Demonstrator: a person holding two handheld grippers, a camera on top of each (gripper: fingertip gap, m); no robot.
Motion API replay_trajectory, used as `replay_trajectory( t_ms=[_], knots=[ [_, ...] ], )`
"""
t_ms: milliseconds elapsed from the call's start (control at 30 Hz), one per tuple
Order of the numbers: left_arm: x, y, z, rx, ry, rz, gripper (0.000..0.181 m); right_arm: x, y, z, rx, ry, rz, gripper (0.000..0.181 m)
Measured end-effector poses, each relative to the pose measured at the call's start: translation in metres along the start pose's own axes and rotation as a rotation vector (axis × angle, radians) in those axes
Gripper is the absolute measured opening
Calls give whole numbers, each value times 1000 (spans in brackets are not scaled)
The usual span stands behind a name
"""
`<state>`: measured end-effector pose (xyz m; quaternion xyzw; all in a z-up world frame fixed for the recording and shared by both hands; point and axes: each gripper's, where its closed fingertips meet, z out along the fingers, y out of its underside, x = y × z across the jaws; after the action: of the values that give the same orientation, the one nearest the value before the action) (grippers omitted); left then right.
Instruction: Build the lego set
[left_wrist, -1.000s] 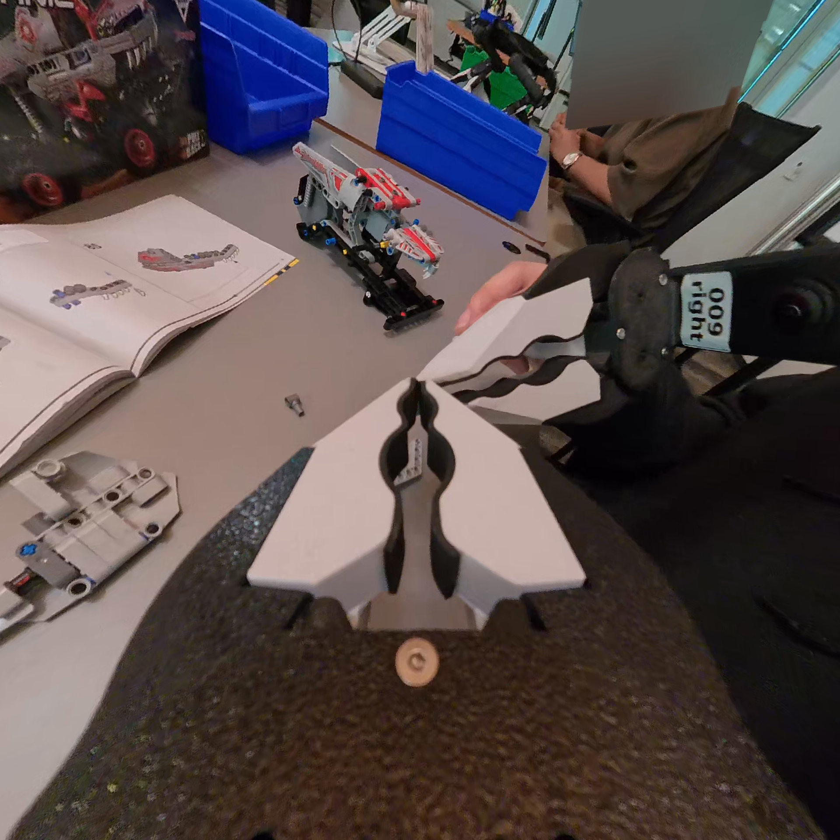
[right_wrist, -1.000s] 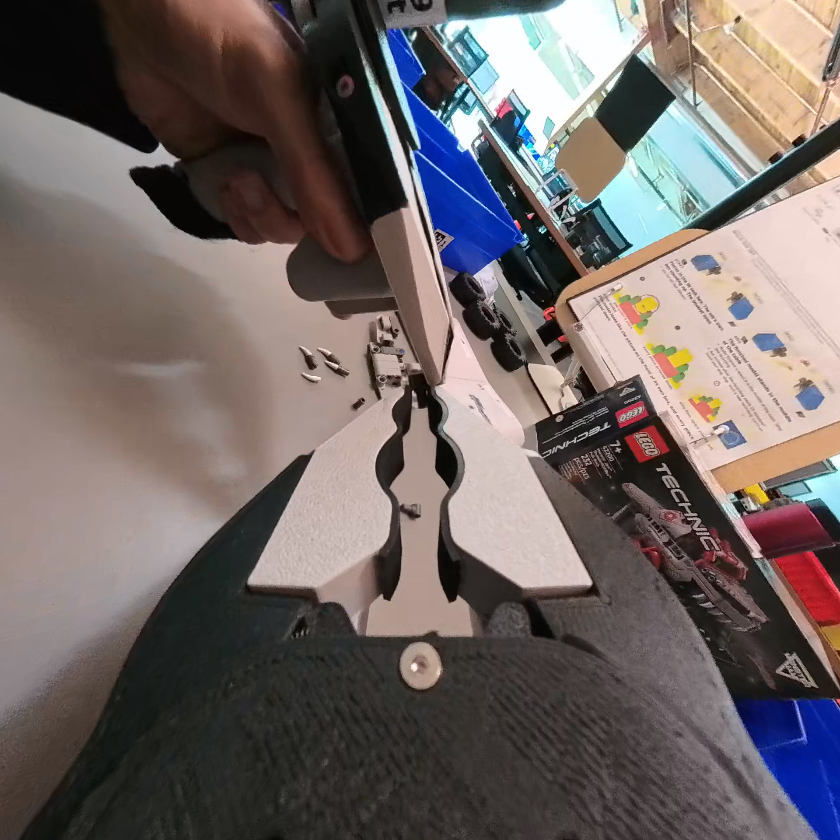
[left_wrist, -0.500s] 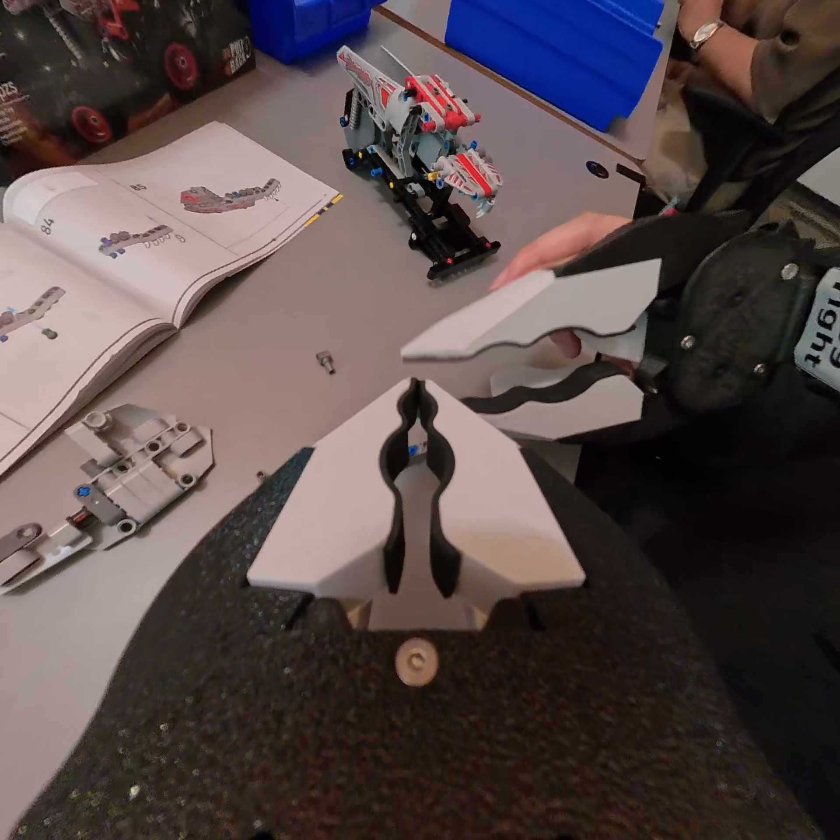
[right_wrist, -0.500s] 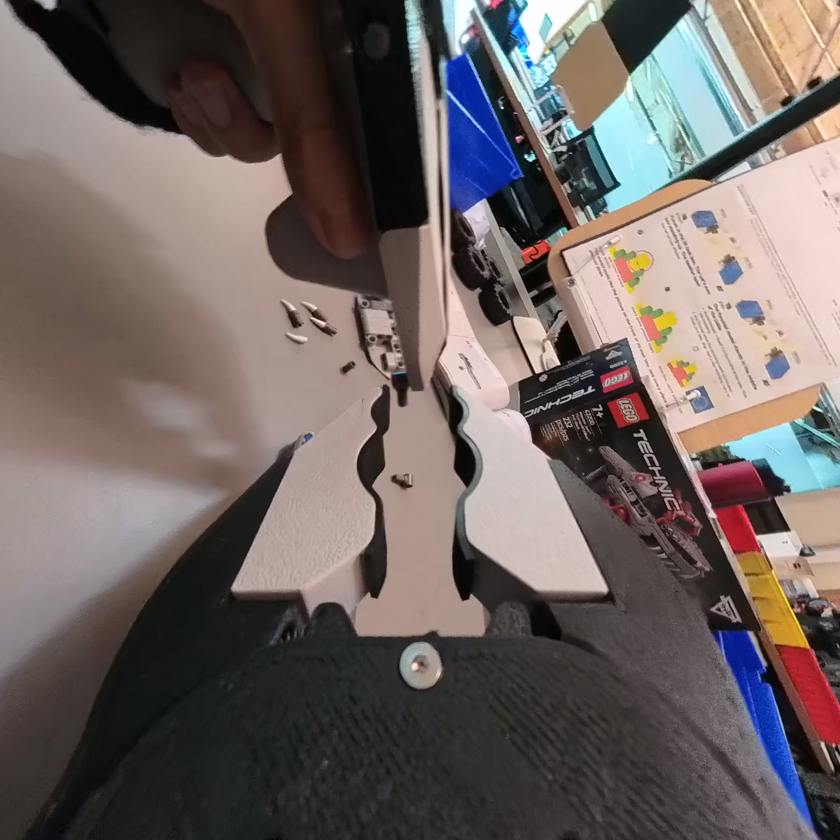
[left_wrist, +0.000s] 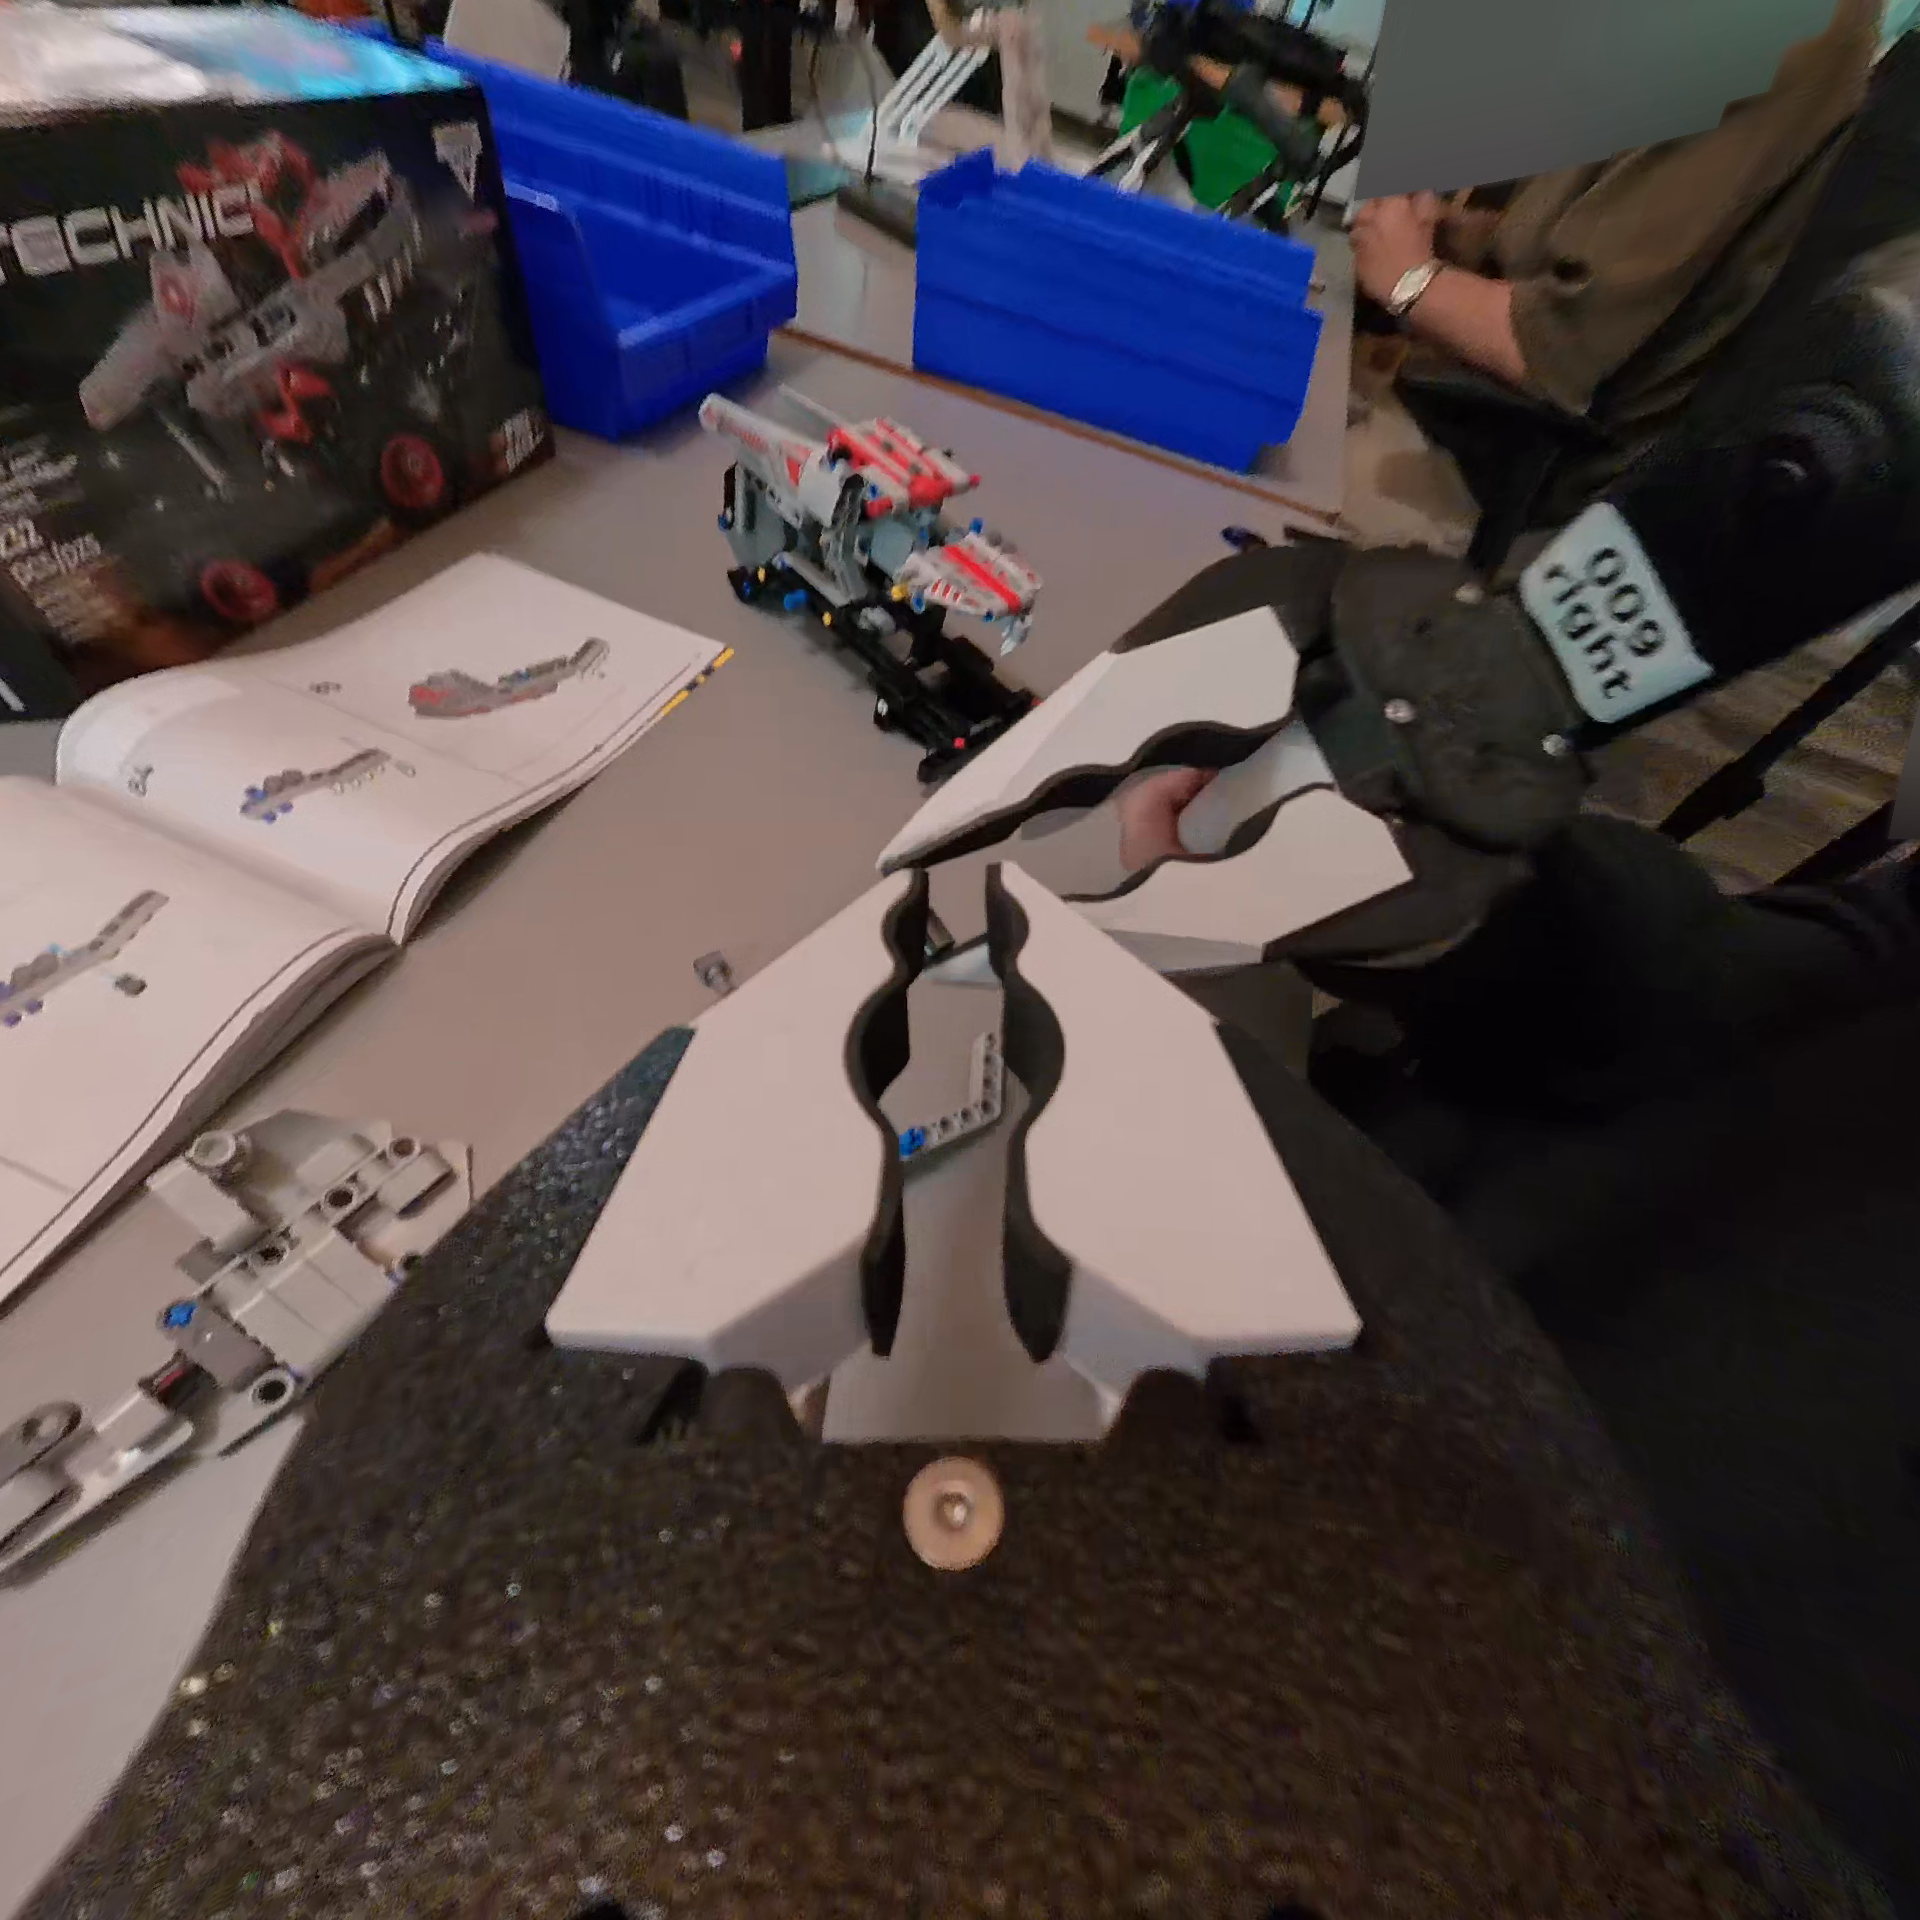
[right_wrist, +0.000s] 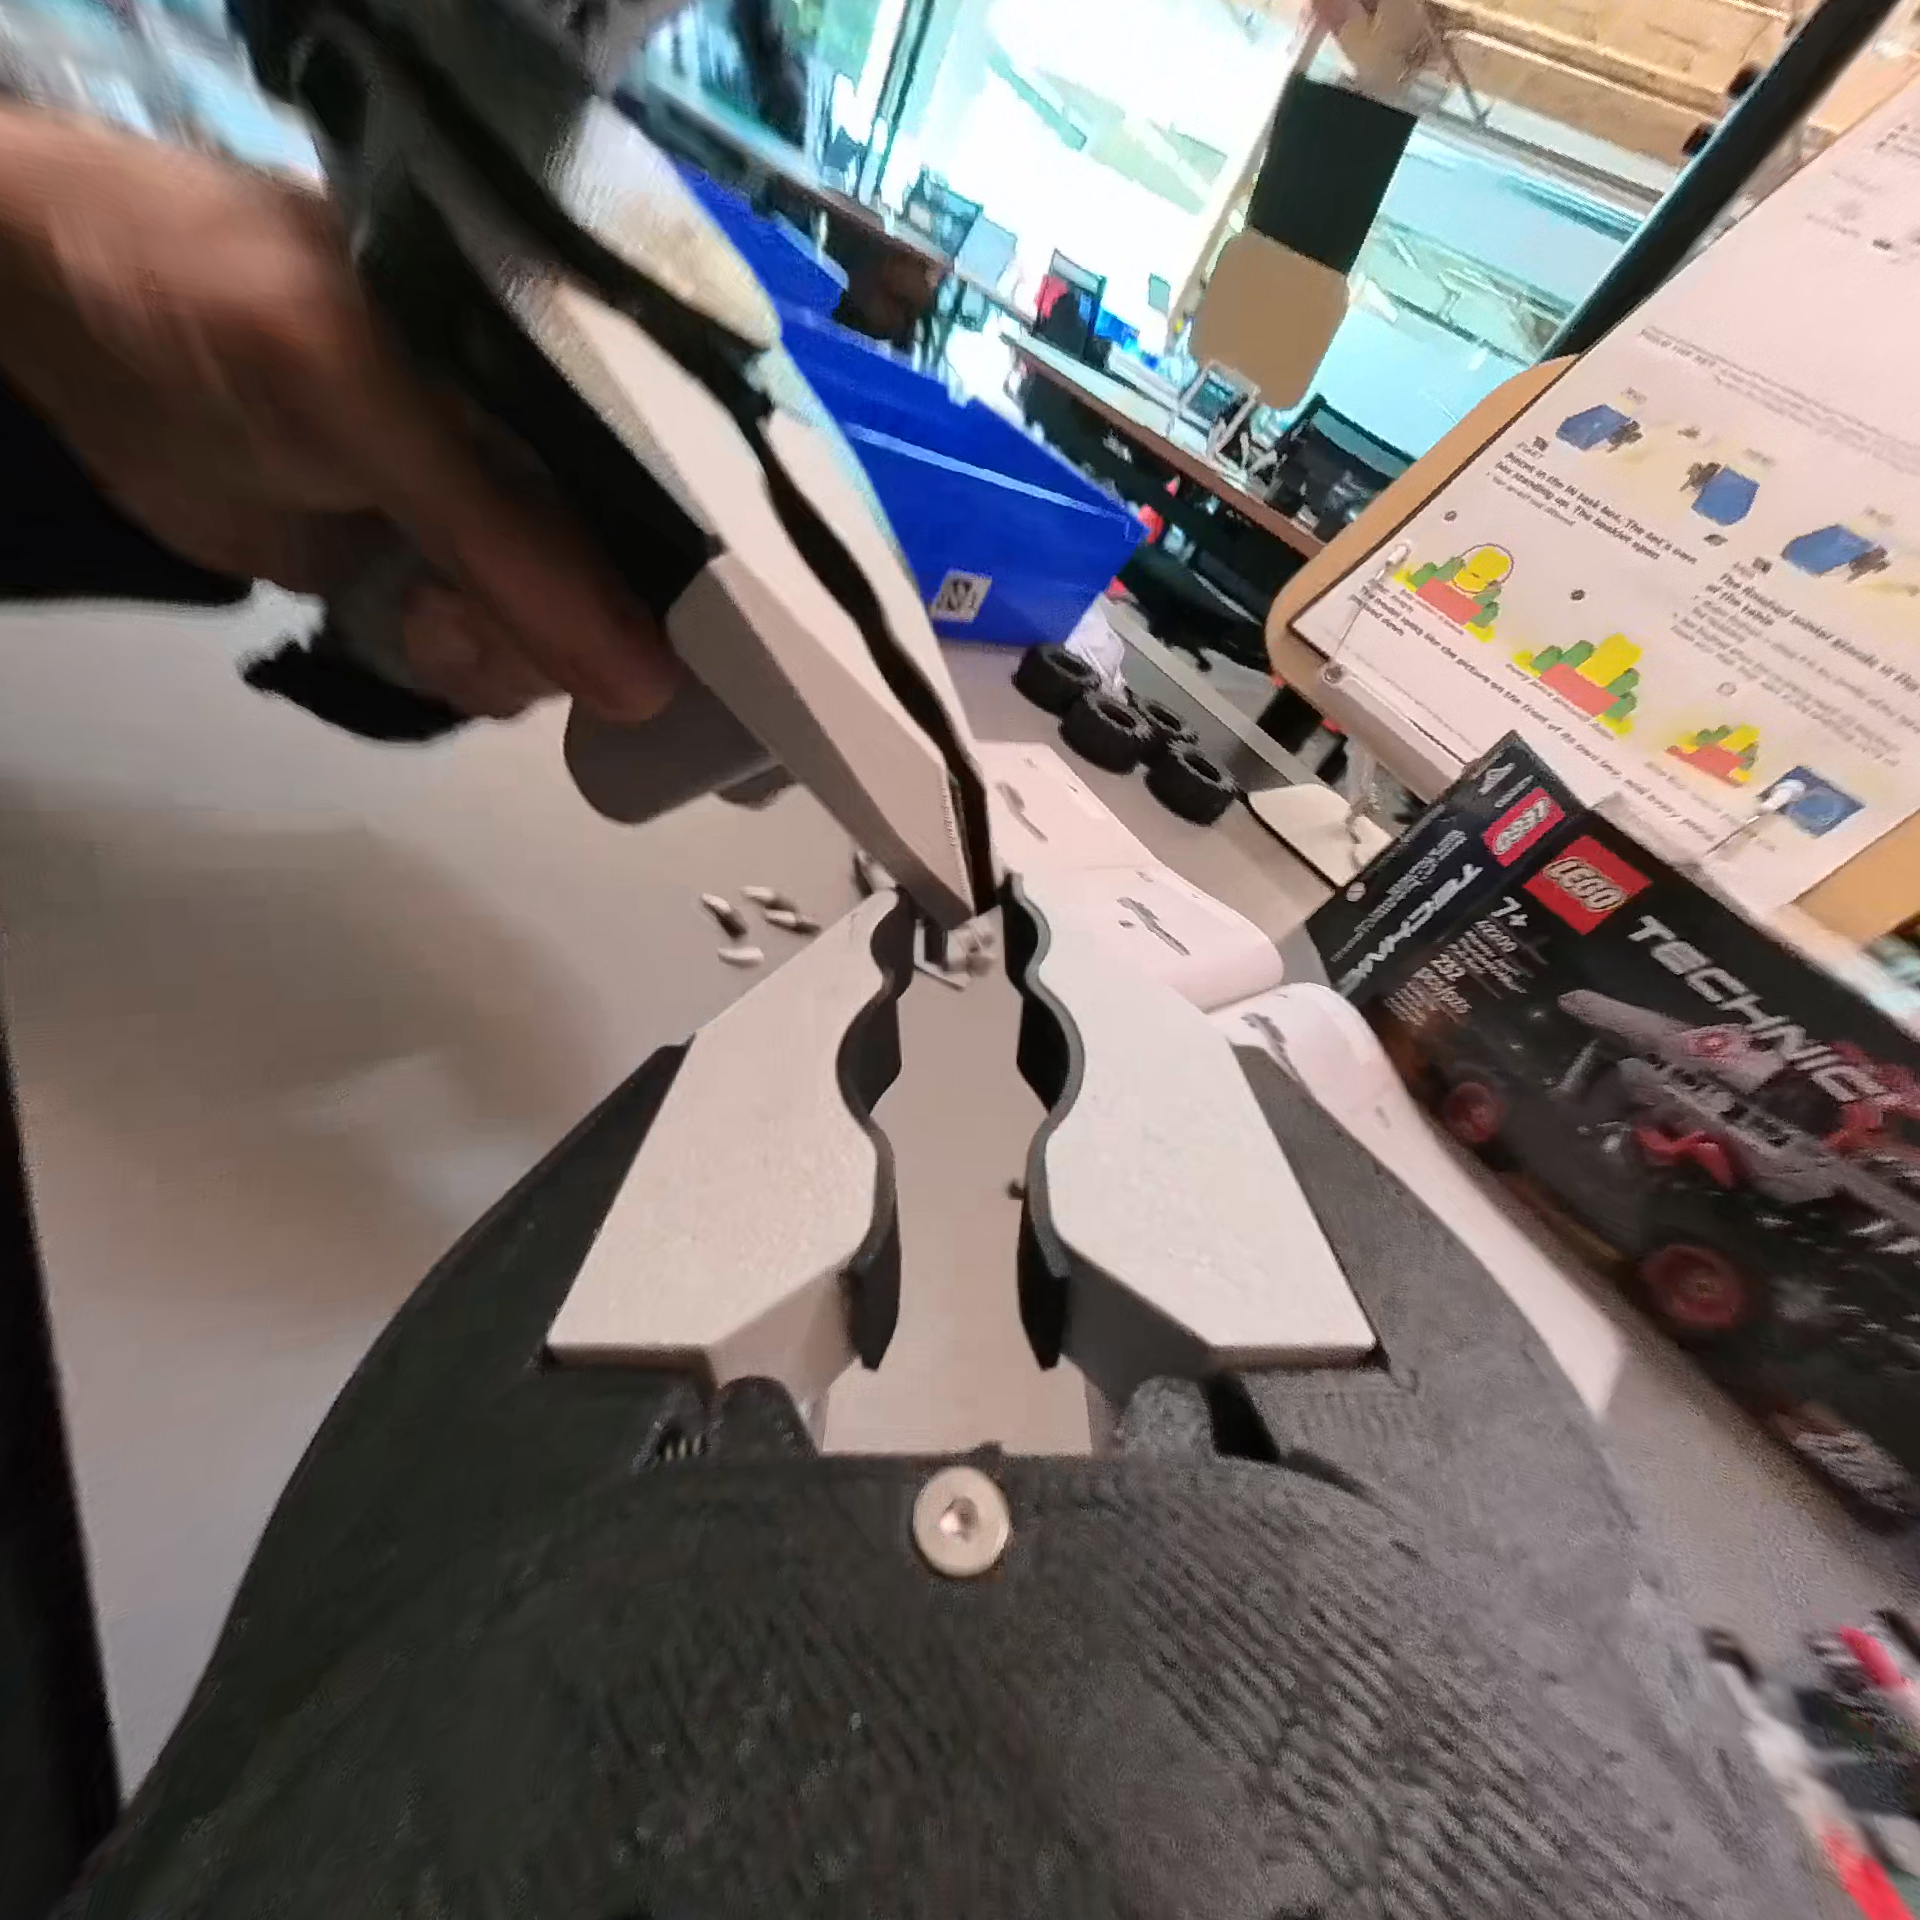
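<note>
The left claw (left_wrist: 951, 894) pinches a small grey lego piece (right_wrist: 961, 951) at twelve o'clock; the right claw (right_wrist: 951, 914), open, surrounds it, probably to receive it.

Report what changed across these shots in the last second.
The right hand-held gripper opened its jaws and brought its tips up to the left hand-held gripper, whose tips parted slightly. A grey angled beam now shows in that gap; held or not, I cannot tell. The half-built model, open booklet and grey panel stayed put on the table.
</note>
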<state>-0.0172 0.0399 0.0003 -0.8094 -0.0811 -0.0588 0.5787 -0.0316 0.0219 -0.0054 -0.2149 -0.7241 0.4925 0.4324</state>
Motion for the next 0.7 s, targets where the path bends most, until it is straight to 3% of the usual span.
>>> replay_trajectory(
  t_ms=[33,133,167,200,367,467,600,700],
  knots=[
    [1,-3,-1,25,8,6,9,1,-4,-1,35,-9,55,15],
    [4,-14,-6,118,2,70,10,2,-10,-4,95,-53,204,15],
    [6,-19,-9,154,-7,131,22,2,-9,-6,99,-69,248,0],
    [7,-22,-12,176,-26,190,21,7,-10,-7,123,-62,304,0],
    [-6,1,-3,62,-146,370,18,29,-10,-17,247,-65,566,0],
    [-36,24,-2,-58,-256,380,16,43,26,-16,55,22,540,0],
    [-51,47,4,-181,-260,369,14,39,66,-21,-241,-10,506,1],
    [-61,59,18,-313,-231,359,14,35,82,-20,-346,2,443,5]
  ],
)
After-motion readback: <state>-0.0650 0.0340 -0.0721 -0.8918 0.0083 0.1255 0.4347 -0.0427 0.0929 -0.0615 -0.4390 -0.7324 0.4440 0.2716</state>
